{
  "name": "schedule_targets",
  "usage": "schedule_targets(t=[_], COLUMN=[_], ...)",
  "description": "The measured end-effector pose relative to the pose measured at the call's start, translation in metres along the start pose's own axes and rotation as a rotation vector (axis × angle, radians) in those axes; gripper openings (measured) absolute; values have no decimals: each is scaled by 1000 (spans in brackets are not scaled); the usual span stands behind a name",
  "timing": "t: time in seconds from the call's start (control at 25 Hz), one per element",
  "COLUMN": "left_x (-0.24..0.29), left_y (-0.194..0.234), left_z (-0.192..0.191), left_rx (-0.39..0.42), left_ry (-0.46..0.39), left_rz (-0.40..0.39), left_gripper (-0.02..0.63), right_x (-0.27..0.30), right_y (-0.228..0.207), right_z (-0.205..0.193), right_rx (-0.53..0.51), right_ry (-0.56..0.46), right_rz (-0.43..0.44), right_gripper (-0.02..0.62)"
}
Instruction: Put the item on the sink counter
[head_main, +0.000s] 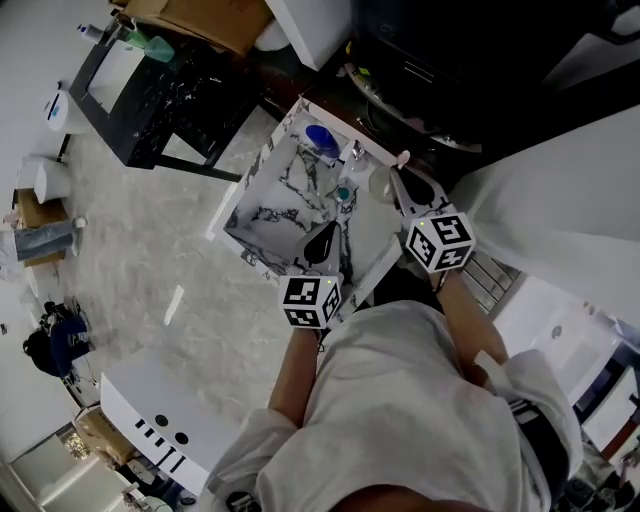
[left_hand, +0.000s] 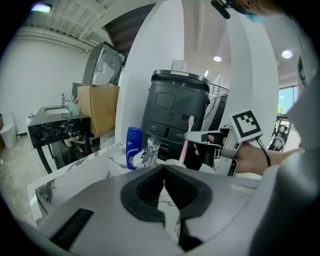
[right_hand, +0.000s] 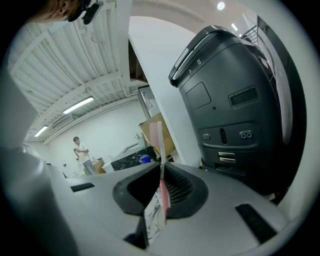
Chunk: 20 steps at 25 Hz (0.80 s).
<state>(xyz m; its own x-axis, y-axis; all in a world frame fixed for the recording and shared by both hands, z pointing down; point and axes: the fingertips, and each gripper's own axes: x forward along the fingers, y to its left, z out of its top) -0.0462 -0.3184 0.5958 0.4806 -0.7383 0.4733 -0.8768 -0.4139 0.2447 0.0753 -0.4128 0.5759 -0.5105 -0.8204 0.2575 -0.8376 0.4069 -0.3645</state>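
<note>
Toothbrush, slim, pink (upright)

Two hand-held grippers, one toothbrush, one blue bottle

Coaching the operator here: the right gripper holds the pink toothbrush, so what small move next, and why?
Probably lower the right gripper toward bare sink counter: its jaws clamp the toothbrush upright, held in the air, not yet resting on marble.

White shirt; matte-grey left hand-held gripper
</note>
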Motion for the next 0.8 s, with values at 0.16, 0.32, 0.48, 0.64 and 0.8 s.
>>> schedule_targets(t=[0.16,0.32,0.48,0.64,0.8], left_x=[1,5,11,16,18], left_y=[6,9,8,6,5], left_z=[0,-5,-10,-11,-10], left_rx=[-13,-15,-20,-23,-20], left_ry=[0,12,22,28,29], left_rz=[14,22,25,16,15], left_gripper=[9,9,9,9,9], right_x=[9,14,16,19,19], right_y=[0,0,-2,-4,-6], right_z=[-6,-16,-25,-31,-37], right_rx=[0,-15,-20,-22,-24], right_ry=[25,48,70,91,111], right_rz=[15,19,21,24,26], right_gripper=[23,23,23,23,23])
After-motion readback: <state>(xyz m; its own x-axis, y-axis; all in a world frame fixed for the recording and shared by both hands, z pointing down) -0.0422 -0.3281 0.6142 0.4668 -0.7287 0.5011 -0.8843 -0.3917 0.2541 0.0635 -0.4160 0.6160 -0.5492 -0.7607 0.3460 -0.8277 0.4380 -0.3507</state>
